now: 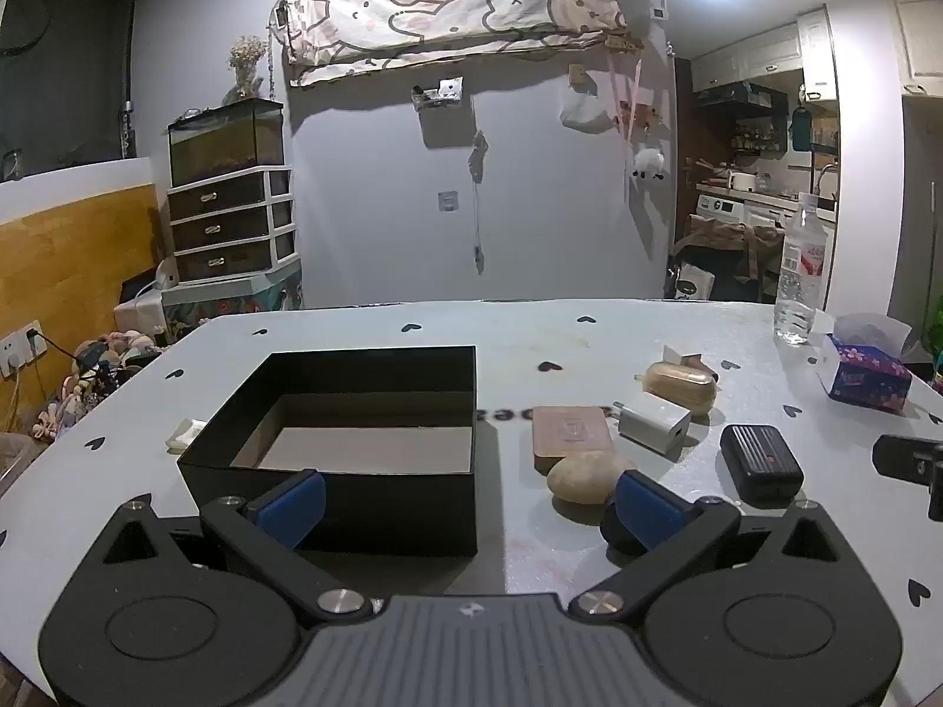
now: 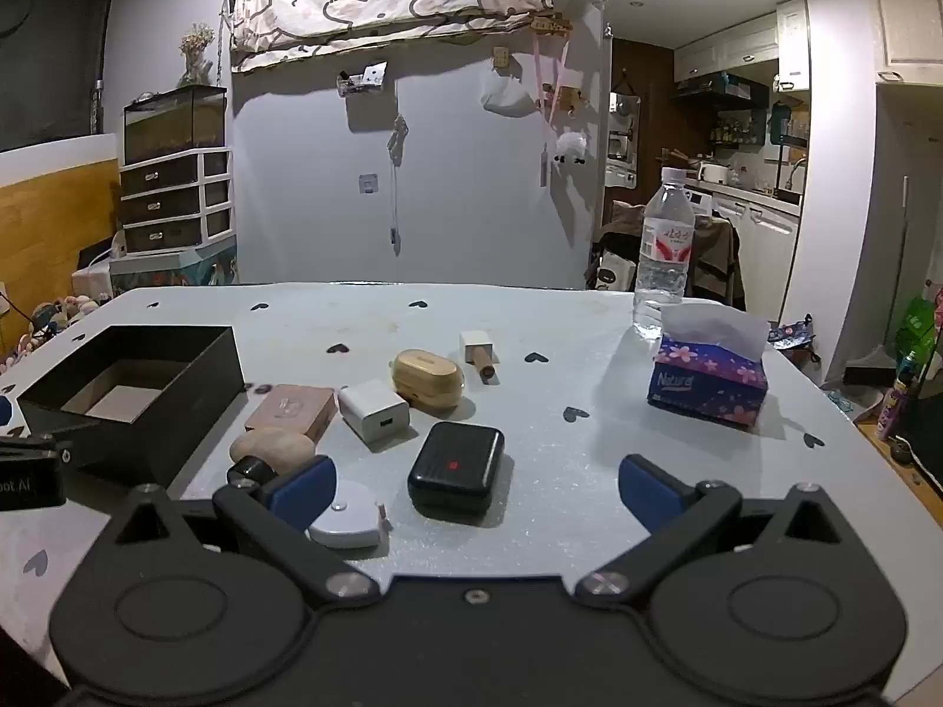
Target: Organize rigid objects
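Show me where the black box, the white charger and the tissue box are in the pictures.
black box (image 1: 330,501): left wrist view, on its near outer wall.
white charger (image 2: 372,409): right wrist view, on its top face.
tissue box (image 2: 704,386): right wrist view, on its front side.

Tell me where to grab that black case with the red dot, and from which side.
Take the black case across its two long sides, coming down from above. It lies flat on the table, rounded and low, with bare table on its right; the white round thing sits close on its left. The open right gripper looks nearest.
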A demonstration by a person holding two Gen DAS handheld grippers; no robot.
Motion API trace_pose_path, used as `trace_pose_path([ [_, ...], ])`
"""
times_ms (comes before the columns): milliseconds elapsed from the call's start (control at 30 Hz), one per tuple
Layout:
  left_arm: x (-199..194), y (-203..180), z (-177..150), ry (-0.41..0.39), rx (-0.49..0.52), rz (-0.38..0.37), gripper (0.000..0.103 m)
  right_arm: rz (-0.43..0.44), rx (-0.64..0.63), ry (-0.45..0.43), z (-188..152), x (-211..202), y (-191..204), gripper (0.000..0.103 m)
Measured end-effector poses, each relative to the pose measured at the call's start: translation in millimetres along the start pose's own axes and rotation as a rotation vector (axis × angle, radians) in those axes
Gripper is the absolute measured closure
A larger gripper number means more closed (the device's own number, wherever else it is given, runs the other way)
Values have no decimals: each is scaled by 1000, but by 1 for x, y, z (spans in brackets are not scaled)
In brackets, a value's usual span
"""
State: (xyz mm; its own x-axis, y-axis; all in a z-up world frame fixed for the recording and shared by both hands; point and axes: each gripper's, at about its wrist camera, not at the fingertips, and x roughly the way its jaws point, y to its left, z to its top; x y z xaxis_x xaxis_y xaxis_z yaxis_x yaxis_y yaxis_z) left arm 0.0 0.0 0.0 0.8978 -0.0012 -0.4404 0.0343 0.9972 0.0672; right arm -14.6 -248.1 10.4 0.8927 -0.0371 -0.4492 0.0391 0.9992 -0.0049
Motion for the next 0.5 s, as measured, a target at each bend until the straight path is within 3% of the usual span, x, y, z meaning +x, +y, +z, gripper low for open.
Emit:
trace_pose_path([
  [500,1,0,0,-3,-5,1,0,-2,-2,3,-1,-1,1,0],
])
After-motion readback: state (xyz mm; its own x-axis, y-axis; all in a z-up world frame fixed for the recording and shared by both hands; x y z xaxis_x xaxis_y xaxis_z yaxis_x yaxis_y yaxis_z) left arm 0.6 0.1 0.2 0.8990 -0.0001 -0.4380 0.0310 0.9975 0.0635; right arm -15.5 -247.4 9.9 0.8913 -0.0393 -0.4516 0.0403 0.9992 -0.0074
